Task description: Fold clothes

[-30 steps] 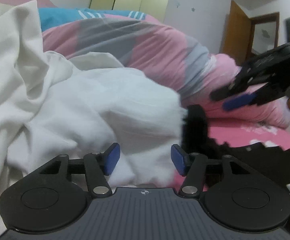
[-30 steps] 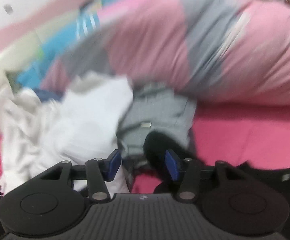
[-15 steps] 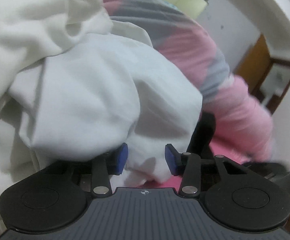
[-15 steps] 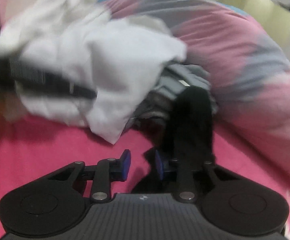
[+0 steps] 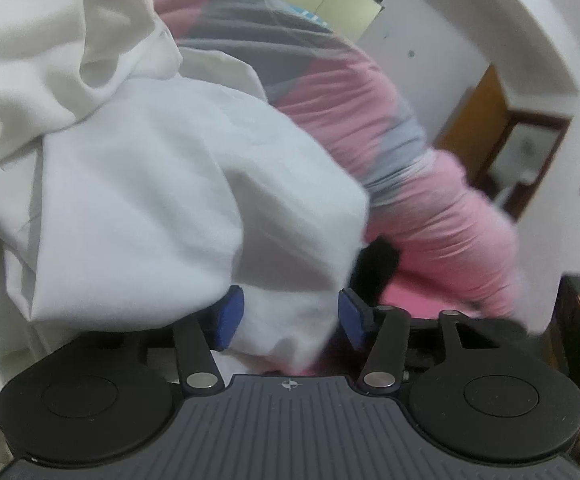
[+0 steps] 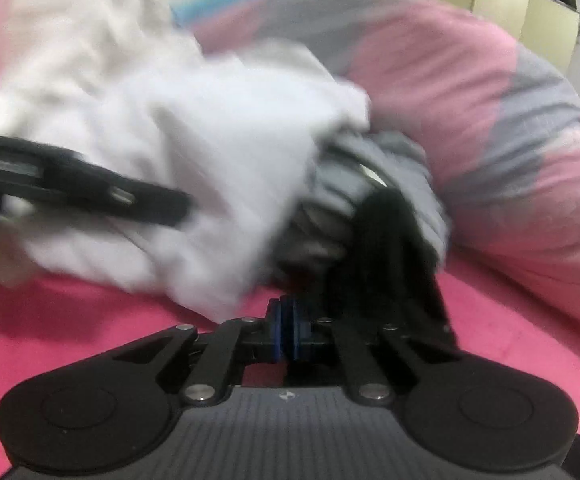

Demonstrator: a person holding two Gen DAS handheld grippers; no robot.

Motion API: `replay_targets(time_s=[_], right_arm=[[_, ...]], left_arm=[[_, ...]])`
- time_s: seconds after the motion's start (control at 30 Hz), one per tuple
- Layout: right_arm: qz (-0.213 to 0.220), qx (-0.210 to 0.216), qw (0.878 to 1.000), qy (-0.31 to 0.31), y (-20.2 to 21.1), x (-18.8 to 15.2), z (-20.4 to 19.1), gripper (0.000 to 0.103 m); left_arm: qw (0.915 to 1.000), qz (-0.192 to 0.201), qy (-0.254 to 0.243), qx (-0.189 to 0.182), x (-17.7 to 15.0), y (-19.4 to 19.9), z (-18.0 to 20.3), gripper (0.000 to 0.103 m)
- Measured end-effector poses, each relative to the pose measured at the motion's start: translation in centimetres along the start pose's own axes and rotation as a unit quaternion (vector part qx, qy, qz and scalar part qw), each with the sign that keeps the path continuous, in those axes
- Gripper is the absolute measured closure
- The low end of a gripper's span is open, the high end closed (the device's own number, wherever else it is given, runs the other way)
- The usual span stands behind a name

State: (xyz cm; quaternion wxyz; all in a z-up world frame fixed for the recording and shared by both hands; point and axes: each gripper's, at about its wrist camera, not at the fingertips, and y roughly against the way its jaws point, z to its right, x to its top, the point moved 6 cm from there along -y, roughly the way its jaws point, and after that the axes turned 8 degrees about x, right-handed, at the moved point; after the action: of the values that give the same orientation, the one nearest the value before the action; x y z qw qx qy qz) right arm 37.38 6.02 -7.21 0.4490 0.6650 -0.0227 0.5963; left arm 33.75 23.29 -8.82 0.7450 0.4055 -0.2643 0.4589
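A pile of white garments [image 5: 161,184] fills the left wrist view. My left gripper [image 5: 290,316] is open, and a fold of white cloth lies between its blue pads without being pinched. In the right wrist view my right gripper [image 6: 287,336] is shut low over the pink sheet. A black garment [image 6: 390,240] runs from the pile down over its right finger and appears caught in the pads. A grey garment [image 6: 370,184] lies crumpled under the white pile [image 6: 209,140]. The left gripper's black finger [image 6: 129,196] reaches into the white pile from the left.
A rolled pink and grey quilt [image 6: 490,120] runs along the far side of the bed behind the clothes. Pink bedsheet [image 6: 89,320] lies bare in front. A wooden door [image 5: 478,120] and pale cabinets [image 5: 322,0] stand by the wall.
My right gripper has closed, from a narrow gap beside the black garment to pads together. My left gripper has pushed deeper into the white pile and stays open.
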Motion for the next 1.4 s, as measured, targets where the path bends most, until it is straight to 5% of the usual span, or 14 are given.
replay_targets(time_s=[0.13, 0.4, 0.57, 0.67, 0.83, 1.03, 1.27, 1.4], right_arm=[[0.009, 0.05, 0.999, 0.014, 1.4, 0.2, -2.6, 0.098], [-0.029, 0.109, 0.992, 0.048, -1.2, -2.0, -7.1, 0.097], [-0.03, 0.101, 0.993, 0.054, -1.0, -2.1, -7.5, 0.093], [-0.007, 0.094, 0.994, 0.056, 1.0, -1.5, -7.9, 0.07], [0.036, 0.109, 0.993, 0.009, 6.5, -1.2, -7.5, 0.07], [0.015, 0.024, 0.995, -0.094, 10.3, -3.7, -3.0, 0.073], [-0.001, -0.058, 0.963, -0.262, 16.4, -9.5, 0.3, 0.074], [0.011, -0.125, 0.919, -0.375, 24.5, -15.9, 1.8, 0.071]], left_arm=[[0.9987, -0.034, 0.017, -0.034, -0.4, -0.4, 0.2, 0.049], [0.9989, -0.036, -0.016, -0.024, -1.1, -0.7, 1.0, 0.049], [0.9993, -0.031, 0.015, -0.018, -0.8, -1.0, 0.0, 0.049], [0.9994, -0.019, 0.018, -0.022, -0.5, -0.5, 0.0, 0.049], [0.9986, 0.0, -0.01, -0.053, -0.3, 0.9, 1.6, 0.049], [0.9929, -0.017, -0.101, -0.06, -2.2, 0.7, 4.6, 0.049], [0.9855, -0.045, -0.163, -0.016, -4.1, -1.3, 5.3, 0.049], [0.9884, -0.042, -0.146, -0.01, -4.1, -1.0, 4.6, 0.043]])
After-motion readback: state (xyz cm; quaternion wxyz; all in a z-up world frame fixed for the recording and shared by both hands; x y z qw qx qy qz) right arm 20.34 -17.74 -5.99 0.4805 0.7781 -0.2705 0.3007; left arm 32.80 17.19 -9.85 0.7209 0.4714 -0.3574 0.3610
